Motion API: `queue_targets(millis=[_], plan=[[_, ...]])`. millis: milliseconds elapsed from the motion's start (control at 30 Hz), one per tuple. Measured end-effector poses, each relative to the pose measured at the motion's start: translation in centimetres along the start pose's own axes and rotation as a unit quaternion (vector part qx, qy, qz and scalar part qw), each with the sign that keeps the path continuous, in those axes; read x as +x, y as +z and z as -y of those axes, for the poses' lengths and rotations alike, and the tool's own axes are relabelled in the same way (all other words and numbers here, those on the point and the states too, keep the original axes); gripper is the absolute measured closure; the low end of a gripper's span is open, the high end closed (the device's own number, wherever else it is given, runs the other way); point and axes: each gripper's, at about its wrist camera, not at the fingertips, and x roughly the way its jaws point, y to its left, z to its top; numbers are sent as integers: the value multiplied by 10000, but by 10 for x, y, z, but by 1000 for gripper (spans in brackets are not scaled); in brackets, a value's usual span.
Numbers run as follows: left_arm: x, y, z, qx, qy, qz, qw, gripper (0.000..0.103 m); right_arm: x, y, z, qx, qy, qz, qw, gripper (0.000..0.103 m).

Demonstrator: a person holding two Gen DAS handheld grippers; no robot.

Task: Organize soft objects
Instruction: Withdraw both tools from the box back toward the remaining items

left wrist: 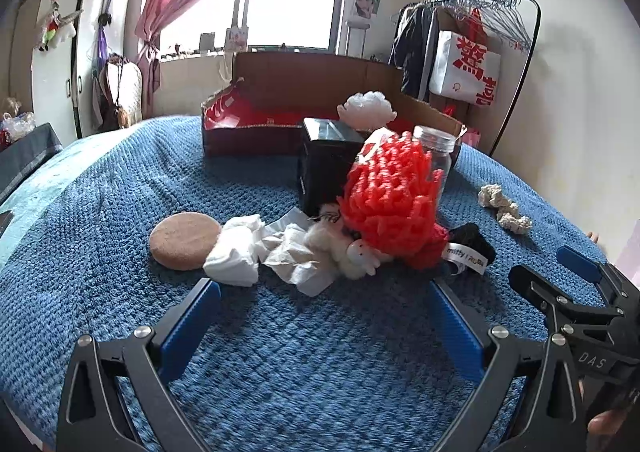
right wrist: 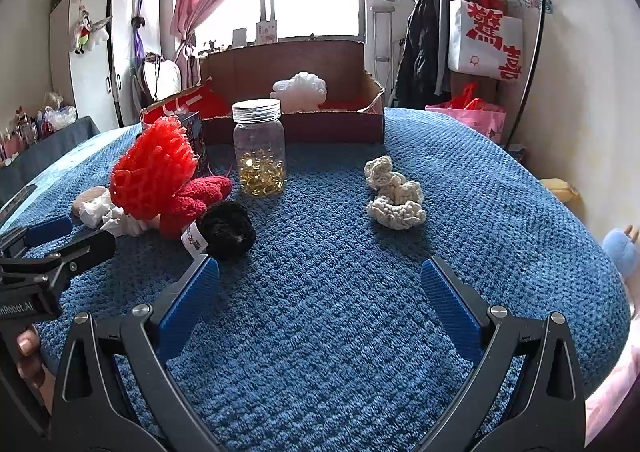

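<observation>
Left wrist view: the left gripper [left wrist: 320, 316] hovered with fingers spread and nothing between them over the blue knitted bed cover [left wrist: 280, 372]. Just beyond it lay a pile of soft objects: a tan round pad [left wrist: 185, 240], crumpled white tissue [left wrist: 236, 256], a small white plush [left wrist: 356, 256], a red mesh sponge [left wrist: 394, 196] and a black fuzzy ball [left wrist: 474, 240]. Right wrist view: the right gripper [right wrist: 320, 292] was likewise spread and empty; a cream crocheted piece [right wrist: 396, 194] lay apart toward the bed's right edge. A clear jar [right wrist: 260, 148] stood mid-bed, and a white puff [right wrist: 300, 90] sat in the cardboard box [right wrist: 332, 128] at the far edge
</observation>
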Motion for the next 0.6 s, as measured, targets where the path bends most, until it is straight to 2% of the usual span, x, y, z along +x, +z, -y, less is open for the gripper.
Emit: queue_targets(millis=[133, 333, 600], plan=[[4, 8, -14, -65, -80, -205, 9997, 0, 7, 7, -4, -44, 10, -98, 9999, 0], [7, 19, -37, -100, -112, -403, 9991, 0, 17, 23, -10, 34, 318, -273, 9991, 0], [8, 40, -67, 297, 185, -517, 9981, 0, 34, 35, -15, 175, 787, -626, 9948, 0]])
